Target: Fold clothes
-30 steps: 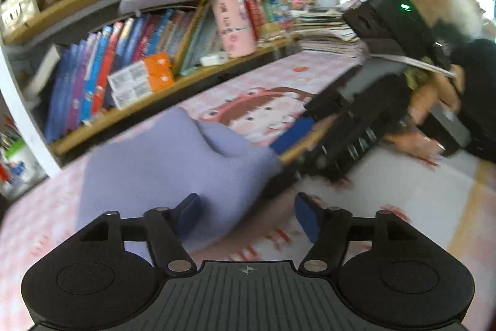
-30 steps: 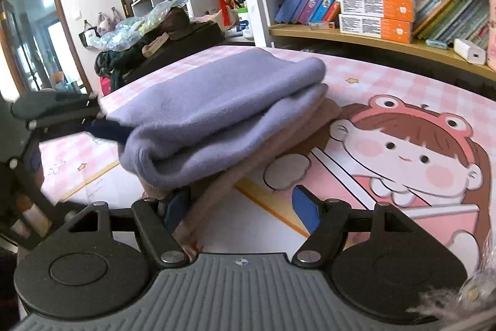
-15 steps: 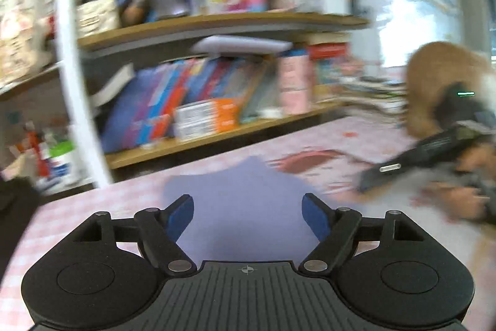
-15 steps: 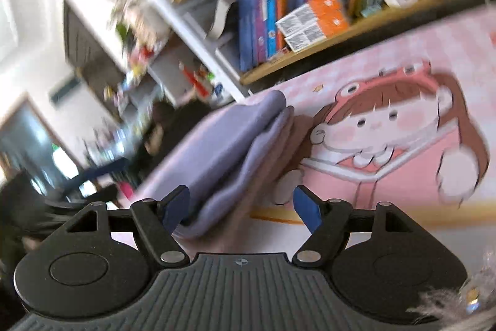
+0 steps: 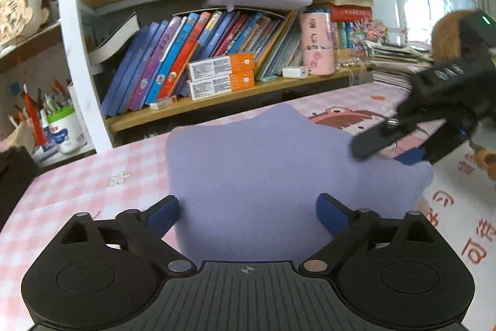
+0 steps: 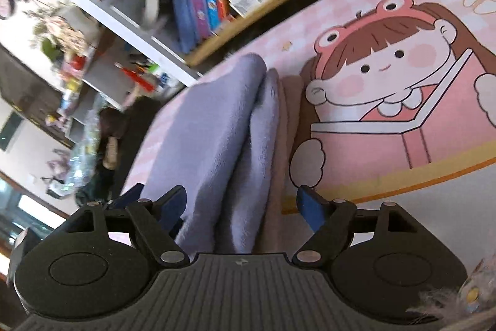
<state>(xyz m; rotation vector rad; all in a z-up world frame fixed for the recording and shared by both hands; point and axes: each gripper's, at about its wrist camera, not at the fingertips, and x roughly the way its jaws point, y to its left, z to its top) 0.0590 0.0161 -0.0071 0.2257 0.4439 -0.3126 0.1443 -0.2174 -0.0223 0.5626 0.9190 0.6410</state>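
A folded lavender fleece garment [image 5: 260, 169] lies on the pink checked table cover [image 5: 93, 185]. My left gripper [image 5: 248, 211] is open, its blue pads on either side of the garment's near edge, above it. In the right wrist view the folded lavender garment [image 6: 217, 129] shows stacked layers with a beige layer [image 6: 288, 120] beneath. My right gripper [image 6: 241, 205] is open, straddling the fold's near end. In the left wrist view the right gripper [image 5: 403, 141] reaches in at the garment's right edge.
A bookshelf [image 5: 217, 89] full of books runs along the table's far edge. A pink cup [image 5: 317, 47] and orange boxes [image 5: 221, 76] sit on it. A cartoon girl [image 6: 387, 76] is printed on the cover. A jar of pens [image 5: 62, 129] stands at the left.
Both grippers swung and rose: the left now faces the shelf over the flattened garment. The right view has tilted and moved closer to the fold's end.
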